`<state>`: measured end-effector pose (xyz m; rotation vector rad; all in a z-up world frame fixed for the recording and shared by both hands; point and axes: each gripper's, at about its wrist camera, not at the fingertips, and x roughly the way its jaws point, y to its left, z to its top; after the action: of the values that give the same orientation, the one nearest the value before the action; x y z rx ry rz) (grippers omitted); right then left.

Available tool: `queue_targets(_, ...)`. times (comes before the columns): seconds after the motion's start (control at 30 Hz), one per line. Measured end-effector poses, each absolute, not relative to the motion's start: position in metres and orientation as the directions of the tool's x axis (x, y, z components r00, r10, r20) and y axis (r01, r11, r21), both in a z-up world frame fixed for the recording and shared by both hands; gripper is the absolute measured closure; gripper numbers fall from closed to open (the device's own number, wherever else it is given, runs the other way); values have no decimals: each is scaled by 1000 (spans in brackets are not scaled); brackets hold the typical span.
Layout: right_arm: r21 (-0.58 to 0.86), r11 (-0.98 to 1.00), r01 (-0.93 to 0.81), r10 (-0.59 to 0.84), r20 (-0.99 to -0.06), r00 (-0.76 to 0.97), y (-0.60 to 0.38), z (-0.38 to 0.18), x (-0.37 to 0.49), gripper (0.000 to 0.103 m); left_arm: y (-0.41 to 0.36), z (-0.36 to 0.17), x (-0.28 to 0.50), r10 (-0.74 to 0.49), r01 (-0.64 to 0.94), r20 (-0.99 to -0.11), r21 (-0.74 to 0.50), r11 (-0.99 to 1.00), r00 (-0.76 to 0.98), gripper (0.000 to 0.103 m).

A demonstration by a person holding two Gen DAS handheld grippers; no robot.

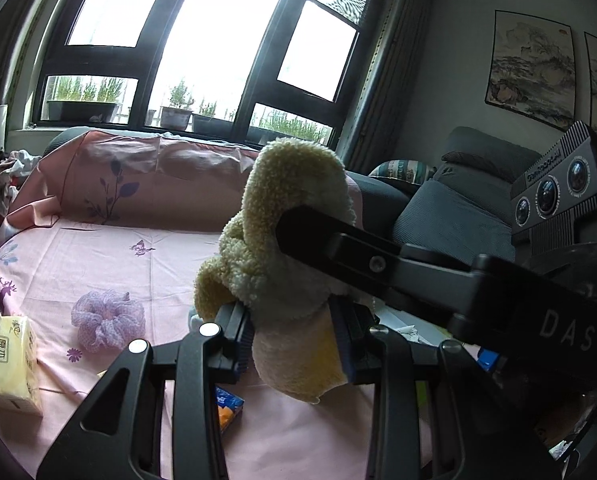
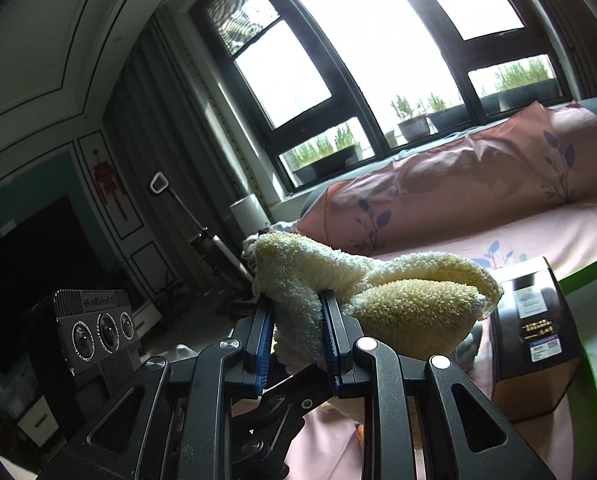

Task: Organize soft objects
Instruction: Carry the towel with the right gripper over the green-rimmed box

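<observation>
Left wrist view: both grippers' jaws clamp the fluffy yellow towel (image 1: 294, 216).

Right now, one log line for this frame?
phase: towel held aloft | left gripper: shut on towel | right gripper: shut on towel | below: pink sheet

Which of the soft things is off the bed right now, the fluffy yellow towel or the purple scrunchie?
The fluffy yellow towel: both the left gripper and right gripper pinch it in the air. The purple scrunchie lies flat on the pink sheet, untouched.
</observation>
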<state>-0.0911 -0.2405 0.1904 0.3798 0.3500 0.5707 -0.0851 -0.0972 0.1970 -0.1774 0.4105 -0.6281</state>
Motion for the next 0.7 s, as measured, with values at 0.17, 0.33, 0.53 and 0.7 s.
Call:
queue_targets(0.17, 471, 781, -409, 543, -188, 819, -265, 189, -95, 78, -122, 199, -81, -610, 564, -330, -234, 792, 720, 71)
queue_targets(0.33, 492, 785, -376, 511, -172, 842, -287, 187, -98, 78, -145, 199, -77, -637, 597, -344, -227, 770, 690, 71)
queue_targets(0.53, 532, 773, -344, 485, -148, 862, -313, 182, -98, 78, -171, 199, -73, -645, 623, -358, -190, 759, 675, 71)
queue_targets(0.7, 563, 766, -310, 453, -131, 882, -332, 177, -101, 78, -190, 199, -67, -666, 657, -375, -174, 733, 644, 71)
